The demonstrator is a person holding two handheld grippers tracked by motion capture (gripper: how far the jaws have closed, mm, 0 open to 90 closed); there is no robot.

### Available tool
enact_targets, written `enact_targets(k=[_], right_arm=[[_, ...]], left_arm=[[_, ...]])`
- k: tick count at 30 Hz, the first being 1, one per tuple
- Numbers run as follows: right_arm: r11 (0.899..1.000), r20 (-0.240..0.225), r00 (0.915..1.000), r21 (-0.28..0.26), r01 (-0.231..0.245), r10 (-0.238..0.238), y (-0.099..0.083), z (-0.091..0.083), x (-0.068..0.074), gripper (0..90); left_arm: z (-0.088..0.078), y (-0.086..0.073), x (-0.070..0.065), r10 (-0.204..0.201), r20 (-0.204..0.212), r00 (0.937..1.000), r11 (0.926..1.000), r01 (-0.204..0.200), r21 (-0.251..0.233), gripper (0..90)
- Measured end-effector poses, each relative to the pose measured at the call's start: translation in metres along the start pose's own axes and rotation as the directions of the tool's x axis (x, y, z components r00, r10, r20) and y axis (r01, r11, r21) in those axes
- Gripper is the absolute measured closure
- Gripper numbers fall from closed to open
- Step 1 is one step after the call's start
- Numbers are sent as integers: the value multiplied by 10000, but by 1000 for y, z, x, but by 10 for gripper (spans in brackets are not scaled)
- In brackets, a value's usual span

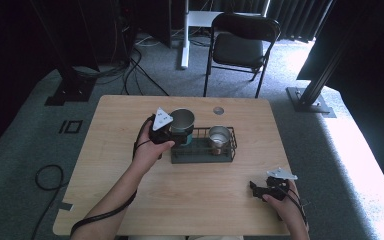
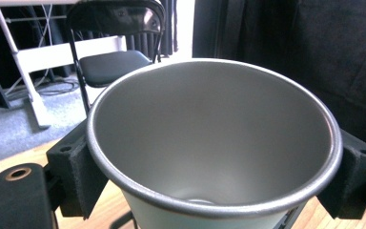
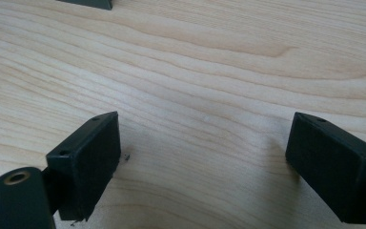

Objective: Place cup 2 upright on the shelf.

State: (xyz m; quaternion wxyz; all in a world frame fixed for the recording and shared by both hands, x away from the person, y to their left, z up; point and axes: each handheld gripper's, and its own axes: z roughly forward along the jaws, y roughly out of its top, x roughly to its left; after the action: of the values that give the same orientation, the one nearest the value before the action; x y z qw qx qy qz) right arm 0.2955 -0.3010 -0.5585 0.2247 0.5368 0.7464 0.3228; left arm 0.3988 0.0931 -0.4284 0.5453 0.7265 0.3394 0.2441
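Large cup: I am seeing the metal cup (image 1: 182,121) with a teal lower body sitting at the left end of the wire basket (image 1: 228,152); its grey inside is looking empty (only a pale glint at the bottom in the left gripper view).
Small cup: a smaller steel cup (image 1: 219,136) is standing upright in the basket's right half, apart from the big one; I cannot tell what is in it.
Basket: it is resting near the middle of the wooden table (image 1: 120,120).
Left gripper: my left gripper (image 1: 175,134) is clamping the large cup, a pad pressing on each side just below the rim (image 2: 209,200).
Left hand: the forearm is reaching forward from the bottom edge, wrist angled towards the basket.
Right gripper: my right gripper (image 1: 253,187) is lying low over bare wood near the table's front right, jaws spread wide and holding nothing.
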Motion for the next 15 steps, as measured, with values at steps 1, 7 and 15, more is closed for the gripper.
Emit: enact_targets(k=[1,7,15], right_arm=[[10000,0,10000,0,0,0,0,0,0,110],[10000,7,10000,4,4,-4,0,0,0,110],[10000,13,10000,3,17,-17,0,0,0,110]], left_arm=[[2,-2,-1,-5,18,10000,10000,5,62,137],[12,-16,-3,-73,52,10000,9998,73,168,138],[21,-32,-3,-75,100,9999,9992,71,384,137]])
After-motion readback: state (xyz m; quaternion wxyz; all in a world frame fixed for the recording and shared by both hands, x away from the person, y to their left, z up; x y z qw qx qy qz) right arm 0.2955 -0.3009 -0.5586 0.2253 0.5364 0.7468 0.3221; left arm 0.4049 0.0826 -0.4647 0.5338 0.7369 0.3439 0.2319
